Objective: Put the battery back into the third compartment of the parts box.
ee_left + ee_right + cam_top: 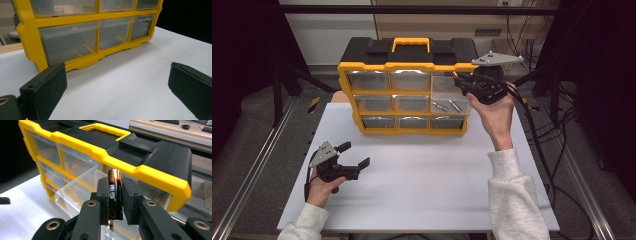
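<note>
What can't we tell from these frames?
- Lower end of the black-and-gold battery: right gripper view, hidden between the right gripper pads.
- How many small metallic pieces lie in the open clear drawer: high view, too small.
- Yellow-and-black drawer organiser top: left gripper view, cut off by the edge.

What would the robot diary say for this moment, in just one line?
right gripper: shut on battery, upright | beside organizer, above its pulled-out drawer | left gripper: open, low over table
</note>
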The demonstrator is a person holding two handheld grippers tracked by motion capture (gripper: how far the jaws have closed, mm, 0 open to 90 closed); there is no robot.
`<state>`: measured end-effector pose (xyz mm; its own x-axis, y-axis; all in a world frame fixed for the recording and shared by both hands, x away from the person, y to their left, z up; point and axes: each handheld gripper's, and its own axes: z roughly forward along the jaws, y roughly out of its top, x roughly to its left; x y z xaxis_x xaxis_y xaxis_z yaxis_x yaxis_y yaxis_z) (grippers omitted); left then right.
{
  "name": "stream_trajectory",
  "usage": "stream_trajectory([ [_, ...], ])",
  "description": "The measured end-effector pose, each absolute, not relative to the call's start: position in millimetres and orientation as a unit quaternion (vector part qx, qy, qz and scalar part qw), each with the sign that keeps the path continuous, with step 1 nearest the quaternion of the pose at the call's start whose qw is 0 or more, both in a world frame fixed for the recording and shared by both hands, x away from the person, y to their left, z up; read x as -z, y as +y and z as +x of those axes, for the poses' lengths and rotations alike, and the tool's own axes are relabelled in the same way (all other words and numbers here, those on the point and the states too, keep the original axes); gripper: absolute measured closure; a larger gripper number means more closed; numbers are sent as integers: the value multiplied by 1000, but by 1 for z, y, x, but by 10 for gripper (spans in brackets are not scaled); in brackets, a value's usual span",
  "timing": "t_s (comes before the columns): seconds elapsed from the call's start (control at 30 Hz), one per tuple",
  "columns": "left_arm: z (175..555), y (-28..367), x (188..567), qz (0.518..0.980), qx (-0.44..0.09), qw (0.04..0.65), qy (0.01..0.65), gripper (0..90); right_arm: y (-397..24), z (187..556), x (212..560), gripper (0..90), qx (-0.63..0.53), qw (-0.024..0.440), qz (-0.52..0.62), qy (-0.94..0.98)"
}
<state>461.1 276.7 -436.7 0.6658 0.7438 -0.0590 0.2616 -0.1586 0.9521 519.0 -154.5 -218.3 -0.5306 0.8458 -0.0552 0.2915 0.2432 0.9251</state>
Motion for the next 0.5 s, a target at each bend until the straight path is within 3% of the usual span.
stream_trajectory([
  [0.5, 461, 276, 437, 729, -220, 549, 345, 17, -159, 535, 237, 770, -439, 283, 414, 745],
])
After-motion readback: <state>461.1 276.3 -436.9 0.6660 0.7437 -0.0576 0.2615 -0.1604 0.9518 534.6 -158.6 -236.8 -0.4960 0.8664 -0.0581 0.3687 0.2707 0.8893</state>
